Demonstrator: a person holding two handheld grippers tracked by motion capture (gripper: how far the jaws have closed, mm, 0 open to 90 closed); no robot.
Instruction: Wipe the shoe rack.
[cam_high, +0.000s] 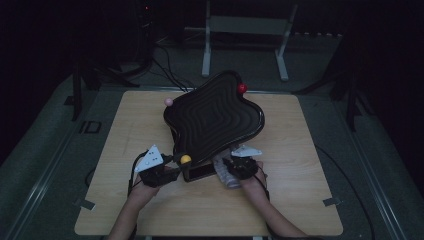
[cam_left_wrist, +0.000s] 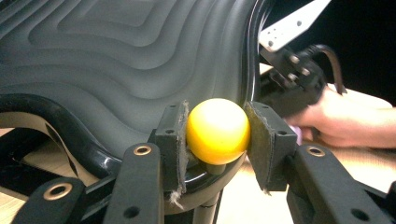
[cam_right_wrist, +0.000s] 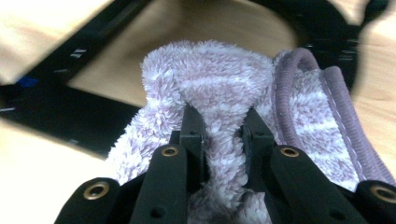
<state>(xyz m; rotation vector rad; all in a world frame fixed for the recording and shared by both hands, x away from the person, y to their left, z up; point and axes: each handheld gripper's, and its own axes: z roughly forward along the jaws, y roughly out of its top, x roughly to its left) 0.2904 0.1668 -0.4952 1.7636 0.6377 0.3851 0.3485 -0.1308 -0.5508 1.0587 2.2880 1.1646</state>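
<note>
A black wavy tray (cam_high: 215, 117) with stepped ridges is tilted up on the wooden table, with ball knobs at its corners. My left gripper (cam_high: 172, 167) is shut on the yellow ball (cam_high: 185, 160) at the tray's near corner; in the left gripper view the yellow ball (cam_left_wrist: 217, 130) sits between both pads against the tray's ridged surface (cam_left_wrist: 116, 60). My right gripper (cam_high: 231, 166) is shut on a fluffy lilac cloth (cam_right_wrist: 224, 116), low by the tray's near edge. The cloth (cam_high: 224, 172) shows pale beside the right hand.
A red ball (cam_high: 242, 88) and a pink ball (cam_high: 169, 102) top the tray's far corners. A black stand (cam_high: 200, 172) lies under the tray. The table (cam_high: 150, 210) has bare wood at left, right and front. A white frame (cam_high: 245, 30) stands on the floor behind.
</note>
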